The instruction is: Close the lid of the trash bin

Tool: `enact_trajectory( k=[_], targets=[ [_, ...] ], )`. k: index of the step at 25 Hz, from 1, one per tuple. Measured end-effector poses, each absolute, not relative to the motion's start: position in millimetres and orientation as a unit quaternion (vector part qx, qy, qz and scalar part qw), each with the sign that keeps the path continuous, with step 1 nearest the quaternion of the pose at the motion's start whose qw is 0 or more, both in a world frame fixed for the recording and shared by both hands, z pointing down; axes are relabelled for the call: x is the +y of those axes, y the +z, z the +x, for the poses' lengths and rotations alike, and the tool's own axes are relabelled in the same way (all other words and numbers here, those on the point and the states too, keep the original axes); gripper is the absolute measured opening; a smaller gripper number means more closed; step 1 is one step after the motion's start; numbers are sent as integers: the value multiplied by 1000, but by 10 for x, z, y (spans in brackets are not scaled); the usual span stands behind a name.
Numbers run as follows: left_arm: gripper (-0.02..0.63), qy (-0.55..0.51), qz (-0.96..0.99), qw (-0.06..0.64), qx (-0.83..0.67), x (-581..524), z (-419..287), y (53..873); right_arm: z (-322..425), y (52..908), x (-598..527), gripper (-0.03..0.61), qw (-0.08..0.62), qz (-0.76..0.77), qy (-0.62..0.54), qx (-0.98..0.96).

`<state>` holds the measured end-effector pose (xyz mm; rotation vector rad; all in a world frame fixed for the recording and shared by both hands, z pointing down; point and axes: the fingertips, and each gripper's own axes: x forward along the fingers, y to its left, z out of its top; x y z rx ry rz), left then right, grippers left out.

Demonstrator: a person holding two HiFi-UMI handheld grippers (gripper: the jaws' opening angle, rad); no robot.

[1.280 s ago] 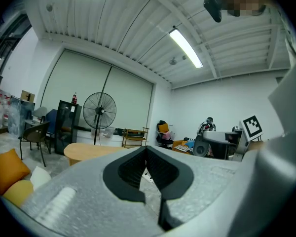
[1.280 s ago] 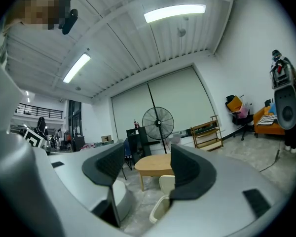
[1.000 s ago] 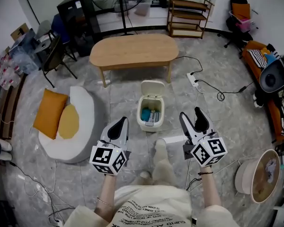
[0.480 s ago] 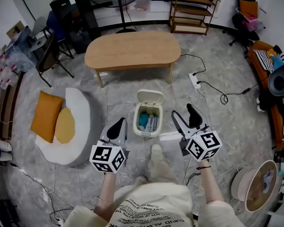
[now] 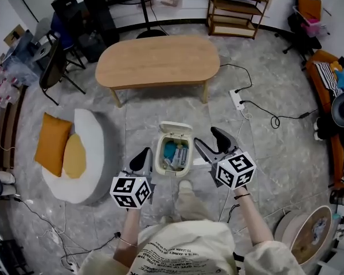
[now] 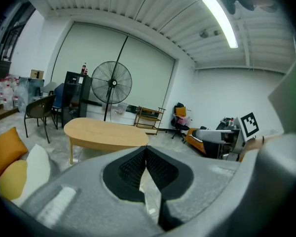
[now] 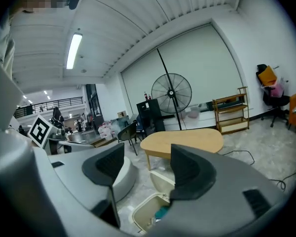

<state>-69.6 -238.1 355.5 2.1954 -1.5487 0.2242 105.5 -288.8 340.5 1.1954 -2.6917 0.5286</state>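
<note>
A small cream trash bin (image 5: 159, 164) stands on the grey floor just in front of me, its lid (image 5: 177, 130) tipped up at the far side, with blue and white rubbish inside. My right gripper (image 5: 211, 141) is open and hovers close to the bin's right side, roughly level with the rim. In the right gripper view the bin (image 7: 144, 216) and the raised lid (image 7: 162, 180) lie below the spread jaws of the right gripper (image 7: 145, 166). My left gripper (image 5: 144, 157) is shut and empty, just left of the bin. The left gripper view shows the left gripper (image 6: 146, 165) with its pads pressed together.
An oval wooden table (image 5: 157, 62) stands beyond the bin. A white floor cushion (image 5: 94, 153) with orange pillows lies to the left. A power strip (image 5: 236, 99) and cables trail on the right. A wooden shelf (image 5: 236, 9) and chairs (image 5: 51, 67) line the back. My foot (image 5: 185, 188) is near the bin.
I have stepped closer, so the bin now lies between the two grippers. The right gripper has moved left toward the bin's right side. The lid stays raised.
</note>
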Motion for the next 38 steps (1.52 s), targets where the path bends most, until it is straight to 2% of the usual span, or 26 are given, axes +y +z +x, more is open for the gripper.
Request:
enact_trajectory(
  k=[12,27,38],
  targets=[
    [23,110,756,284,-580,-2923,-697,4199,904,4219,-3582,278,156,345,186,-907],
    [23,141,728,354,-570,-3129,-895,5161,418,5524,-3795,285,302,243,147,-910],
    [23,143,731,384,-546,-3110,-859,5536,273,5901,-3713,290,371,204,101,-900]
  ],
)
